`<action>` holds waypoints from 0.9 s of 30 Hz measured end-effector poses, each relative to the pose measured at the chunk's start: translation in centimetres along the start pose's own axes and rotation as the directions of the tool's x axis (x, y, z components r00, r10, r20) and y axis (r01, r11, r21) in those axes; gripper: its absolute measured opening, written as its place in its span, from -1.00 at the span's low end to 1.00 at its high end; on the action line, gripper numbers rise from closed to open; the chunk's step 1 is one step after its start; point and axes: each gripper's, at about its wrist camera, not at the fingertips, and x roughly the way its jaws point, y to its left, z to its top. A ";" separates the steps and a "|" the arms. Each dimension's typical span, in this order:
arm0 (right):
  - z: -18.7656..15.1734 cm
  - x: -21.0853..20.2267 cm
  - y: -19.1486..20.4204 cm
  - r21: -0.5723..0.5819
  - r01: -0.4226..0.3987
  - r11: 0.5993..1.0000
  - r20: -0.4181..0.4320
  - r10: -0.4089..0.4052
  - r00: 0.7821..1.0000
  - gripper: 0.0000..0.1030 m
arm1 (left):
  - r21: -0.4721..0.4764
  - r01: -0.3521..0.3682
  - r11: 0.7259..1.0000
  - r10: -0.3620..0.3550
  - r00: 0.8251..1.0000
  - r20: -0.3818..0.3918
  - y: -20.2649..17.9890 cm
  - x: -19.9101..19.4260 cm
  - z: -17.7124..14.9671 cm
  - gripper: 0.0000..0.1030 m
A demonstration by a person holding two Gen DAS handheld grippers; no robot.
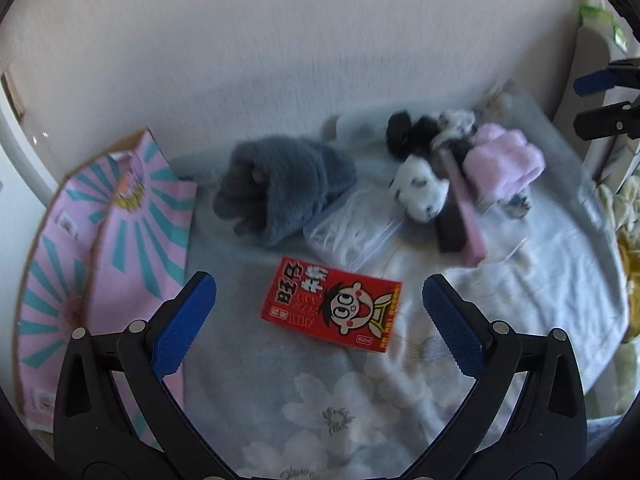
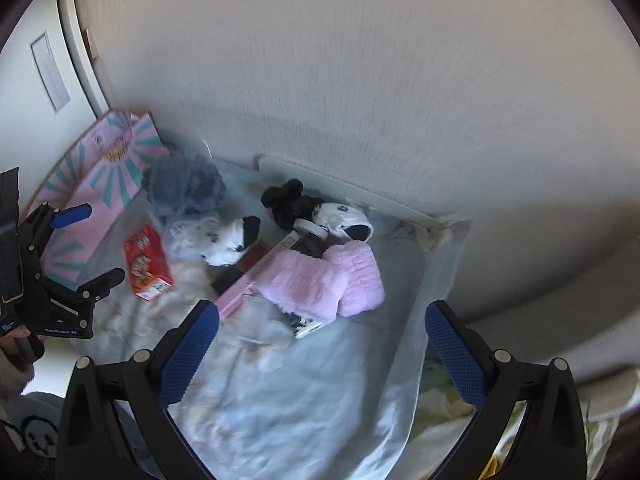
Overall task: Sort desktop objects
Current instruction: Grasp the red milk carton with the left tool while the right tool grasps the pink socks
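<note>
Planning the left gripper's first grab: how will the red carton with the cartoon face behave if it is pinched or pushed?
The red carton looks boxy with crisp edges, so probably stiff, though a hard pinch may dent it. It lies flat on the floral cloth, so rolling is unlikely. Pushed, it may drag the soft cloth along.
</note>
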 end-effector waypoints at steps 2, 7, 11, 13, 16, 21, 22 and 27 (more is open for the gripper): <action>-0.2 2.1 0.2 -0.029 -0.003 1.000 -0.025 0.002 1.000 0.99 | 0.003 -0.002 1.000 0.002 1.000 -0.007 -0.3 1.2 -0.5 1.00; -0.5 6.0 0.0 0.034 -0.077 0.996 -0.071 0.079 0.994 0.99 | 0.014 -0.023 1.000 0.023 1.000 -0.006 -0.7 2.9 -0.9 1.00; -0.4 7.2 -0.7 0.091 -0.110 0.990 -0.071 0.117 0.991 0.99 | 0.020 -0.025 0.999 0.025 1.000 0.000 -0.5 3.2 -1.0 1.00; -0.3 7.5 -1.0 0.109 -0.112 0.988 -0.068 0.120 0.990 0.99 | 0.025 -0.024 0.999 0.024 1.000 -0.002 -0.5 3.4 -0.9 1.00; -0.2 7.8 -1.5 0.133 -0.128 0.983 -0.067 0.138 0.988 0.95 | 0.020 -0.004 1.000 0.005 1.000 -0.016 -0.4 3.9 -0.8 1.00; -0.2 9.1 -1.3 0.133 -0.139 0.981 -0.101 0.153 0.983 0.44 | 0.016 0.009 1.000 -0.009 1.000 -0.017 -0.4 4.3 -0.6 0.97; -0.3 9.4 -1.2 0.133 -0.144 0.981 -0.111 0.159 0.981 0.22 | 0.013 0.018 1.000 -0.017 1.000 -0.017 -0.3 4.4 -0.6 0.82; -0.4 9.3 -0.9 0.129 -0.155 0.979 -0.112 0.170 0.979 -0.21 | 0.000 0.027 1.000 -0.027 0.999 -0.017 -0.4 4.7 -0.5 0.72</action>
